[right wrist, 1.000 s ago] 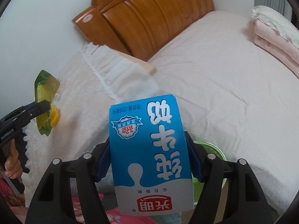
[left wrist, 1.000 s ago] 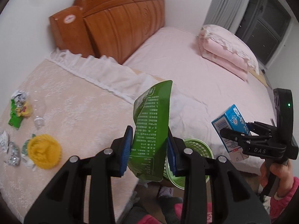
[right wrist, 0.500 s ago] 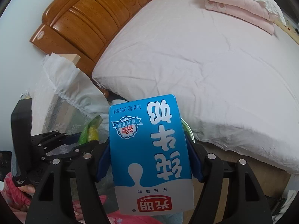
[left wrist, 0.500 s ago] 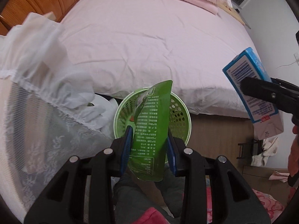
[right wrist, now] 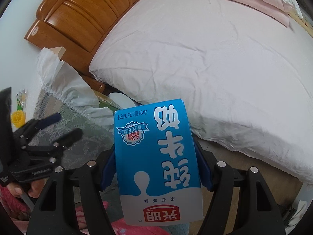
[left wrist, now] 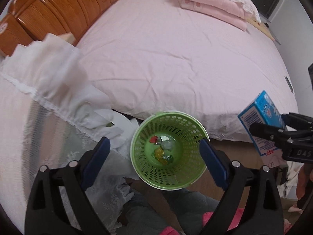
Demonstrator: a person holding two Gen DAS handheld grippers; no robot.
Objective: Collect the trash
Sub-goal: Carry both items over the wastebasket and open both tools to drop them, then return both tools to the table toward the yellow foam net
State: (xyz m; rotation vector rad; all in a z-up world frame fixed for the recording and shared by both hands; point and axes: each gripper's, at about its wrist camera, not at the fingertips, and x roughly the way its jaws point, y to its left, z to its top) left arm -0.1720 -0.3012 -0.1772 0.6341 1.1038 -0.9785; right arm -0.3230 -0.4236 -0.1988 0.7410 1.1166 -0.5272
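Observation:
My left gripper (left wrist: 155, 156) is open and empty, its jaws spread wide right above the green mesh trash basket (left wrist: 193, 129). Crumpled wrappers (left wrist: 162, 150) lie at the basket's bottom; the green pouch is not clearly seen. My right gripper (right wrist: 156, 166) is shut on a blue and white milk carton (right wrist: 156, 156), held upside down. The carton also shows in the left wrist view (left wrist: 262, 121), to the right of the basket beside the bed. The left gripper shows open in the right wrist view (right wrist: 64, 129).
A pink bed (left wrist: 176, 58) with a wooden headboard (left wrist: 64, 13) lies behind the basket. A lace-covered table (left wrist: 29, 137) is at the left, with a yellow object (right wrist: 17, 117) and a green wrapper (right wrist: 20, 99) on it. Folded pink bedding (left wrist: 215, 5) sits far back.
My left gripper opened and let go of the green pouch over the basket. The right gripper with the carton stayed shut and shifted slightly beside the basket.

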